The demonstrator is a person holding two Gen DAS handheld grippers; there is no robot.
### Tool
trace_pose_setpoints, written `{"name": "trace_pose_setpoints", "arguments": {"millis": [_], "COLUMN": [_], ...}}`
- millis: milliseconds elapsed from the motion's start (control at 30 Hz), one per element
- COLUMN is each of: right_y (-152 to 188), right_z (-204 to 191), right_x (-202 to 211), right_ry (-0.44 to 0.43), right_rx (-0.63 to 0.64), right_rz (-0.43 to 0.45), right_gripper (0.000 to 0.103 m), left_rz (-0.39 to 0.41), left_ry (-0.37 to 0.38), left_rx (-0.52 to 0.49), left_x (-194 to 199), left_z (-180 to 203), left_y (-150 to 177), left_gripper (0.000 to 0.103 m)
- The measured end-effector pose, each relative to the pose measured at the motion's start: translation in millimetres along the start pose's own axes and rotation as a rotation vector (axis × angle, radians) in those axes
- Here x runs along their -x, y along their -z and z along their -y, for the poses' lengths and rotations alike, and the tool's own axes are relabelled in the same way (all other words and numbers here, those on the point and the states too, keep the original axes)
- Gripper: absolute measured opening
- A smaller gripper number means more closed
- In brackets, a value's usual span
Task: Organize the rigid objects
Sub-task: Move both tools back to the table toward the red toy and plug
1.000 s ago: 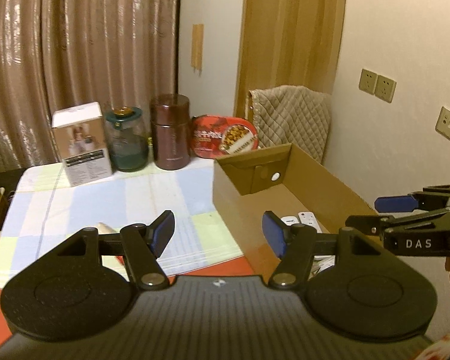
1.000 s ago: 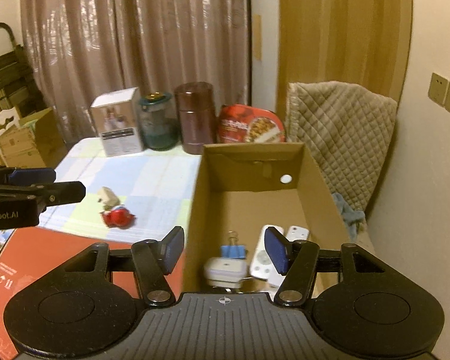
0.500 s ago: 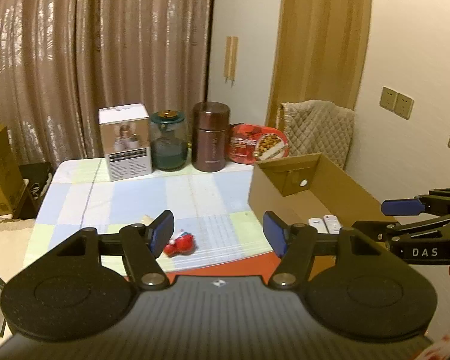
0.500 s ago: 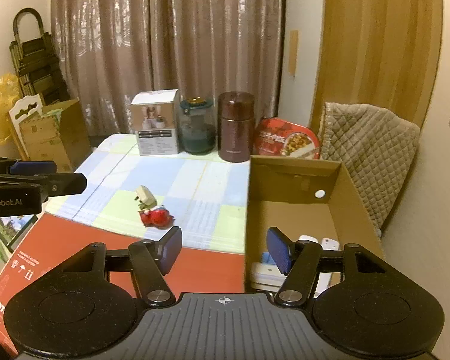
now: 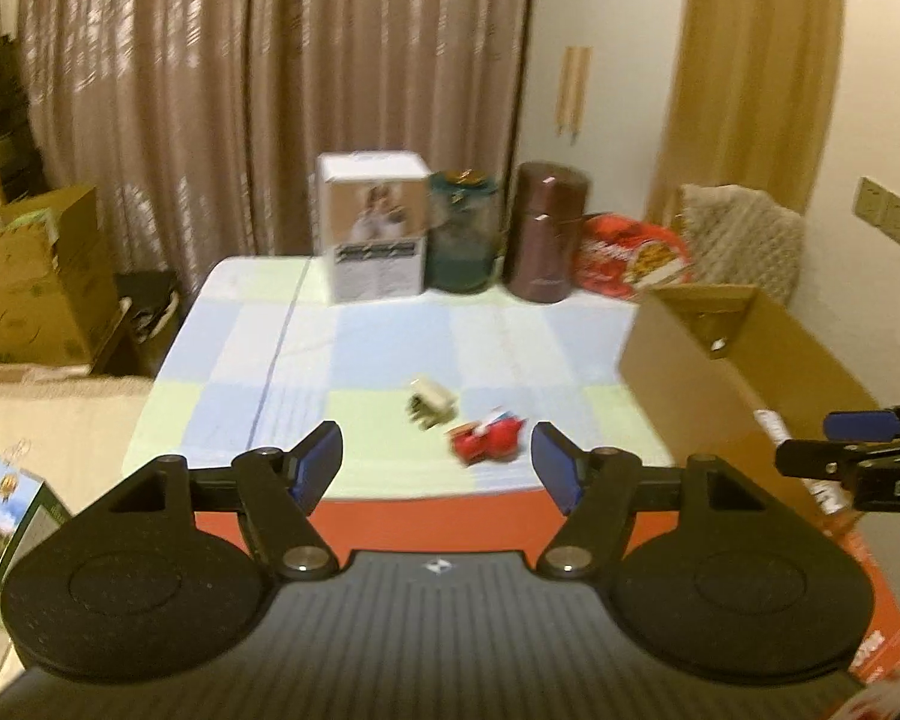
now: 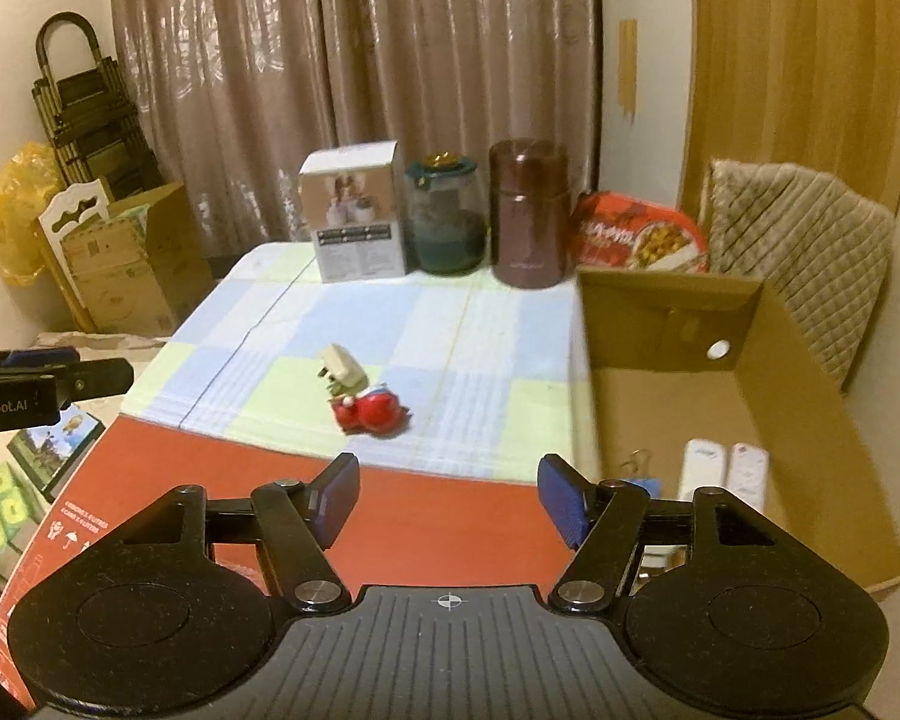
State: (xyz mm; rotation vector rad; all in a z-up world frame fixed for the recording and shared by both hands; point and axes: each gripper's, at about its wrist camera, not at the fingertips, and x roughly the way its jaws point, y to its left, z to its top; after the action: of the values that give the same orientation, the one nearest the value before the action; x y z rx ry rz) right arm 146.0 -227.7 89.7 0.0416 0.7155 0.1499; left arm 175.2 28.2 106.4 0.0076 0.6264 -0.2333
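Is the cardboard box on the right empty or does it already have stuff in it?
Not empty. The cardboard box is open-topped, with two white remotes and a blue binder clip on its floor.

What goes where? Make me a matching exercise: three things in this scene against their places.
Things:
1. red round toy
2. pair of white plastic remotes
3. dark brown cylindrical canister

Places:
A. inside the open cardboard box
B. beside the green-lidded glass jar
C. on the checked cloth, next to the cream plug

Pairs: 1-C, 2-A, 3-B
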Motion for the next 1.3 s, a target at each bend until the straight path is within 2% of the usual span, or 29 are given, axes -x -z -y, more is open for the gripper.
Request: {"name": "trace_pose_setpoints", "arguments": {"millis": [267, 333, 500, 633, 733, 867, 1100, 1300], "right_y": [10, 13, 20, 20, 17, 18, 15, 15], "right_z": [-2, -4, -9, -19, -24, -26, -34, -46], "right_x": [-45, -59, -97, -129, -154, -187, -224, -253], "right_ry": [-0.043, -0.054, -0.086, -0.096, -0.083, -0.068, -0.084, -0.091], "right_rx": [-0.023, -0.019, -0.015, 0.034, 0.076, 0.109, 0.154, 0.198], "right_rz": [0.0, 0.002, 0.011, 0.003, 0.009, -0.006, 0.045, 0.052], "right_gripper": [0.064, 0.066, 0.081, 0.084, 0.085, 0.085, 0.086, 0.086], "left_rz": [-0.04, -0.046, -0.046, -0.037, -0.052, -0.034, -0.012, -0.014], "left_ry": [-0.048, -0.056, -0.05, -0.044, -0.042, -0.061, -0.056, -0.059], "left_rx": [0.018, 0.016, 0.006, 0.014, 0.023, 0.0, 0.028, 0.048], "left_x": [-43, -57, -93, -120, -139, -157, -179, -195], "left_z": [-29, -34, -44, -53, -58, -60, -70, -76], "left_y": [27, 33, 43, 48, 47, 43, 30, 25], "left_gripper": [0.066, 0.066, 0.067, 0.068, 0.07, 0.075, 0.086, 0.088]}}
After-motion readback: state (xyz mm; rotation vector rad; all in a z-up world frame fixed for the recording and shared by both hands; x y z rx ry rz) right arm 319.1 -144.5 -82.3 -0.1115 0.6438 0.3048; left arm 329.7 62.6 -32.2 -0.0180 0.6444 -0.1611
